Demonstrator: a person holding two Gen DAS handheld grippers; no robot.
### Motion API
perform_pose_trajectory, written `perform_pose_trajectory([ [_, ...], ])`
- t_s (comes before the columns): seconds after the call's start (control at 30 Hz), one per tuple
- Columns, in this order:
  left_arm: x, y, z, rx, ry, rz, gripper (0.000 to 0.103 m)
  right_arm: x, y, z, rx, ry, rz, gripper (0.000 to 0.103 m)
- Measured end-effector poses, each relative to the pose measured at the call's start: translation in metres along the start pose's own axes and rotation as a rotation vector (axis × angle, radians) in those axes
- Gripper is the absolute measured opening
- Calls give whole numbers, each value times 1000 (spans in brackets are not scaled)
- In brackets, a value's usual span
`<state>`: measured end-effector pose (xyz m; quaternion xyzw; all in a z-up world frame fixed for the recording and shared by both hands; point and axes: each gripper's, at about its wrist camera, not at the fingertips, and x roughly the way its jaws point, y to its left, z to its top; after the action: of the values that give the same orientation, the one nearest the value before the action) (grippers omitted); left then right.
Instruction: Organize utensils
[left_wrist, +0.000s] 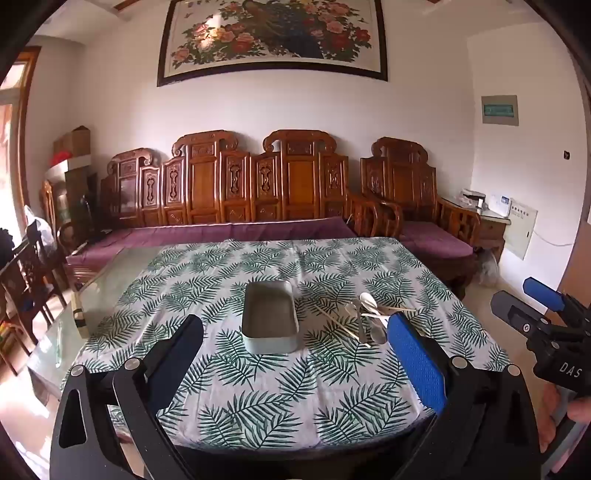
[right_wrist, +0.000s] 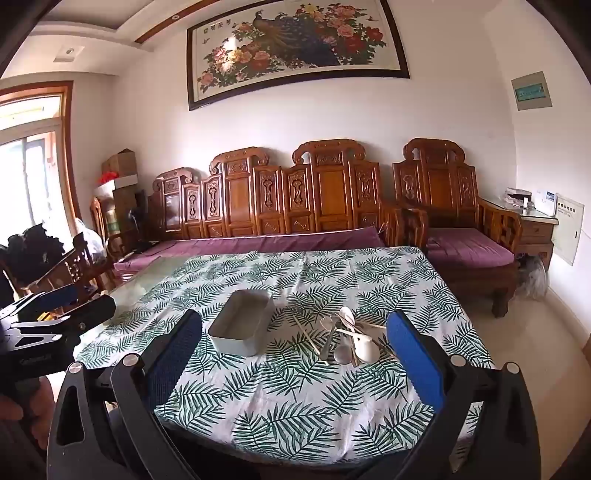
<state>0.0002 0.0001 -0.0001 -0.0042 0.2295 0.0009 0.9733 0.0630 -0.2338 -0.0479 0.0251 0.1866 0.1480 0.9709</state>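
Left claw: we see our left claw (left_wrist: 295, 354) spread wide above the near part of the bench, with nothing between its 2 fingers; it also shows at the left edge of the right wrist view (right_wrist: 70, 310).
Right claw: our right claw (right_wrist: 295, 350) is likewise wide apart and holds nothing (in the left wrist view it sits off the bench's right side (left_wrist: 532, 302)).
Bench: the bench (left_wrist: 332, 413) is covered by a white cloth (right_wrist: 295, 406) printed with green fern leaves, and bare glass shows at its left part.
Tray: a grey rectangular tray (left_wrist: 270, 318) lies near the middle of the cloth, open side up; we see nothing inside it (right_wrist: 242, 325).
Utensils: a loose pile of utensils (right_wrist: 347, 338) lies just right of the tray, apart from it; in the left wrist view our right finger hides part of the pile (left_wrist: 364, 319).
Pile contents: white spoons (right_wrist: 364, 347), a metal spoon (right_wrist: 343, 354) and pale chopsticks (right_wrist: 308, 338) cross over one another.
Background: a carved wooden sofa (right_wrist: 295, 199) with purple cushions stands behind the bench, under a framed flower painting (right_wrist: 295, 48).
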Motion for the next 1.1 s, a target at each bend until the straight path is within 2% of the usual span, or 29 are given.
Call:
perform_pose_trajectory([
  [1.1,-9,-4,10,4,-25,-4,97,-7,-2,6,12,-3,0,101],
])
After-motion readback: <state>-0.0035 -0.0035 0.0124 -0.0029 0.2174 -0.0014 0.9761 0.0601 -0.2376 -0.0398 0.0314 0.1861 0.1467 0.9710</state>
